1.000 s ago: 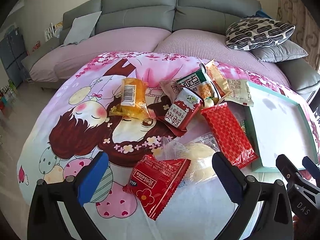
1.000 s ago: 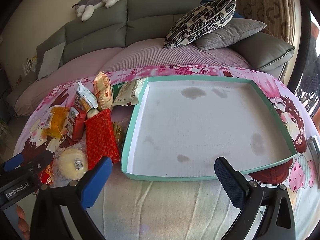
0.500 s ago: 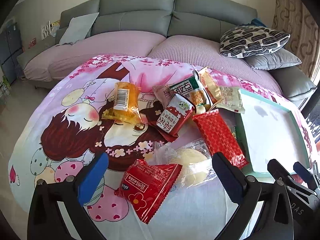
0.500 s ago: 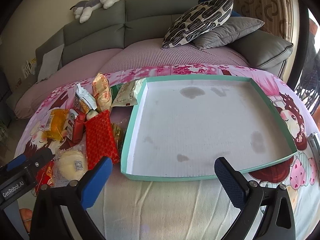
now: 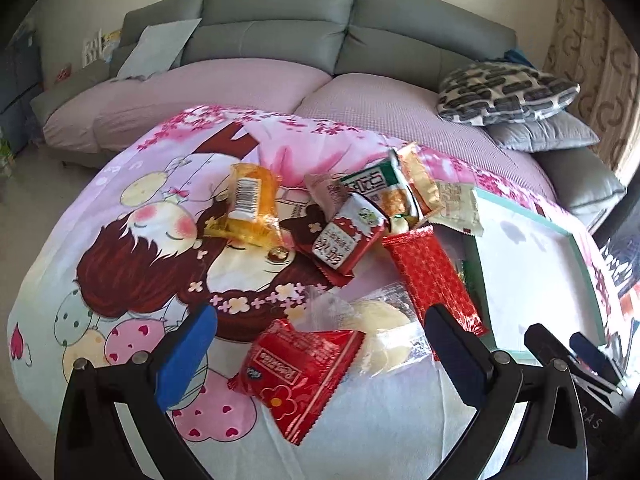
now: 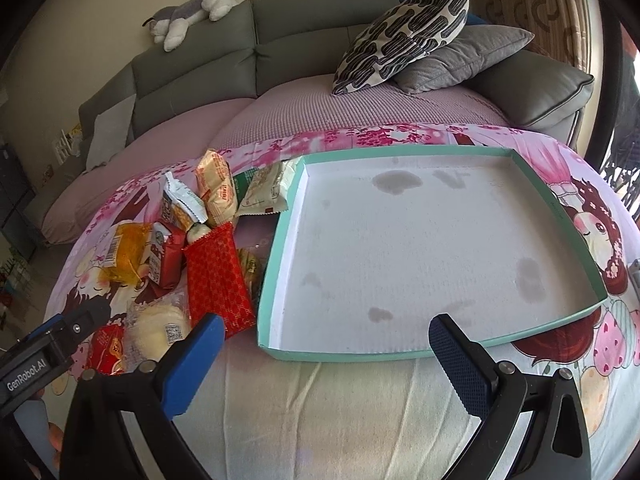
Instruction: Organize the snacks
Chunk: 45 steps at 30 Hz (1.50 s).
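Note:
Several snack packs lie in a pile on a cartoon-print cloth. A red Rose Kiss pack [image 5: 298, 368] lies nearest, between the fingers of my open, empty left gripper [image 5: 320, 354]. Beside it is a clear bag with a white bun [image 5: 378, 326], then a long red patterned pack [image 5: 432, 276], a red-and-white carton [image 5: 346, 240] and an orange pack [image 5: 252, 206]. A teal-rimmed white tray [image 6: 280, 264] stands empty to the right of the pile. My right gripper [image 6: 324, 360] is open and empty at the tray's near edge.
A grey sofa with a patterned pillow [image 6: 404, 36] and a grey cushion [image 6: 460, 58] runs behind the table. A plush toy [image 6: 192, 4] lies on its backrest. The left gripper's body [image 6: 48, 356] shows at the left edge of the right wrist view.
My left gripper has moved forward and left a little, so the red pack now sits closer between its fingers. The right gripper has hardly moved.

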Tool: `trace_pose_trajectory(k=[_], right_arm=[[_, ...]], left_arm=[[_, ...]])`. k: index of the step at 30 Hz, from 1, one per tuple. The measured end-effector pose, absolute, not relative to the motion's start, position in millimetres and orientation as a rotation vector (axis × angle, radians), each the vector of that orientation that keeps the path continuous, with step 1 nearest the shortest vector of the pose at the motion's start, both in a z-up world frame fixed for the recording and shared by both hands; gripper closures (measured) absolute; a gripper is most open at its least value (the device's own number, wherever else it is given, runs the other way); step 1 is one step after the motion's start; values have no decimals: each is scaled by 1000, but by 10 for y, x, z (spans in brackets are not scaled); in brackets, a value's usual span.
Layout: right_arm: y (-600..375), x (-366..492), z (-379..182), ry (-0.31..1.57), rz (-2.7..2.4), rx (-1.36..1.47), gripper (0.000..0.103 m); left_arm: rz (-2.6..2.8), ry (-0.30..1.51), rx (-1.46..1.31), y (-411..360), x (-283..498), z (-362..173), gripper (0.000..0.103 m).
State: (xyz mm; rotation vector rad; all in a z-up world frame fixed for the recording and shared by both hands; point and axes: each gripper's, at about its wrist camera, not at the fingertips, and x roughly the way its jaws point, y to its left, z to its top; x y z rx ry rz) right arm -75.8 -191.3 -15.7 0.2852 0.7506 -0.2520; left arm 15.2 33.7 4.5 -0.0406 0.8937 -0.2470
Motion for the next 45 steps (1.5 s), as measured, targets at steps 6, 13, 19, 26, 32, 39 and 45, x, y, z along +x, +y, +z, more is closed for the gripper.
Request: trace_pose_trajectory(k=[6, 13, 19, 26, 32, 39, 45], right_arm=[[-1765, -651, -25, 703, -191, 252, 0], [-1582, -500, 98, 676, -120, 171, 0], [-1498, -327, 28, 730, -82, 149, 5], [-1329, -83, -81, 796, -17, 104, 20], [-1261, 123, -241, 863, 2, 90, 29], [-1211, 233, -397, 923, 15, 66, 34], [-1208, 252, -443, 938, -9, 35, 37]], left_arm=[[-190, 959, -72, 498, 197, -51, 0], [-228, 1035, -50, 438, 186, -189, 2], [-224, 1082, -81, 483, 236, -279, 8], [-241, 1109, -120, 504, 280, -324, 21], [-254, 1117, -119, 500, 296, -341, 25], [-262, 1119, -134, 530, 315, -333, 27], [-258, 1120, -171, 607, 325, -327, 32]])
